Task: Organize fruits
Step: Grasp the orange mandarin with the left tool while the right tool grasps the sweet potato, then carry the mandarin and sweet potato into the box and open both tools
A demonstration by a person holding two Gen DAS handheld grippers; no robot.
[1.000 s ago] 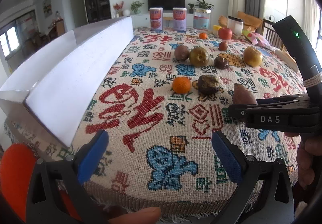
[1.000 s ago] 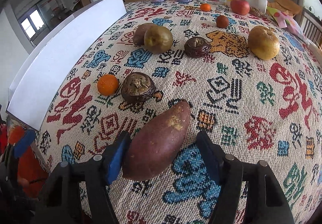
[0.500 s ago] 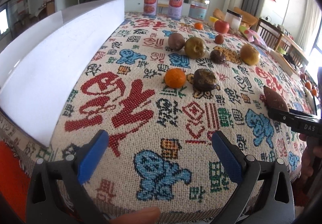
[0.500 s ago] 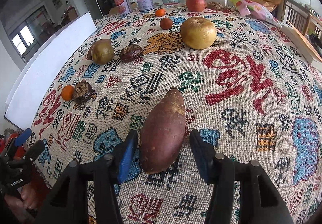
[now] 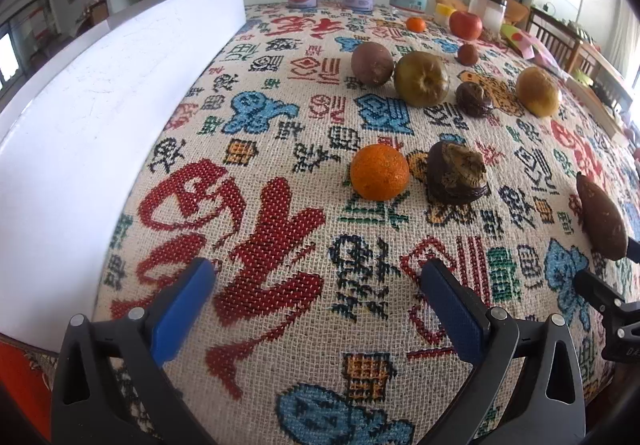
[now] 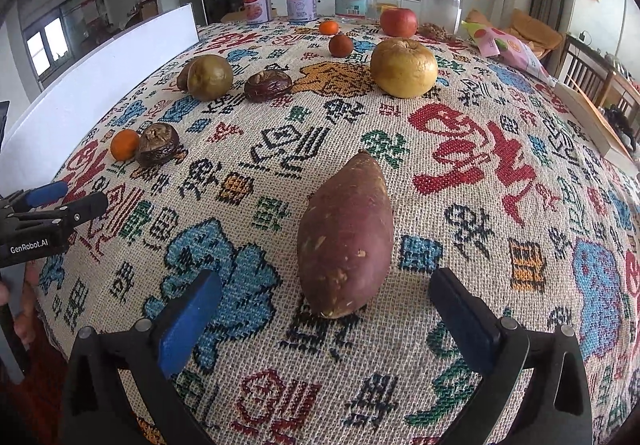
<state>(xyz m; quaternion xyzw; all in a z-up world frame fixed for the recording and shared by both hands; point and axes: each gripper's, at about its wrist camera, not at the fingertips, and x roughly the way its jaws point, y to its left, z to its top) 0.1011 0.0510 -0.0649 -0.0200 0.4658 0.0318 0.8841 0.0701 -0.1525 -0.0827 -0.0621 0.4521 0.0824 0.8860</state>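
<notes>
Right tongs (image 6: 324, 309) now wide apart and the yam (image 6: 346, 237) lies free on the bench (image 6: 500, 165) between them, touching neither pad. A sec ago they sat close round it, so that's a release: yam's been shifted away from the orange (image 6: 124, 144) and dark fruit (image 6: 157, 144), w/ bare cloth now between. Looks like one item sorted. Left tongs (image 5: 316, 305) also apart, holding nothing, hovering near the bench edge, pointed toward the orange. Pear (image 6: 403, 67) and apple (image 6: 398, 22) sit beyond the yam, untouched. Probably orange next, judging by the left's aim.
</notes>
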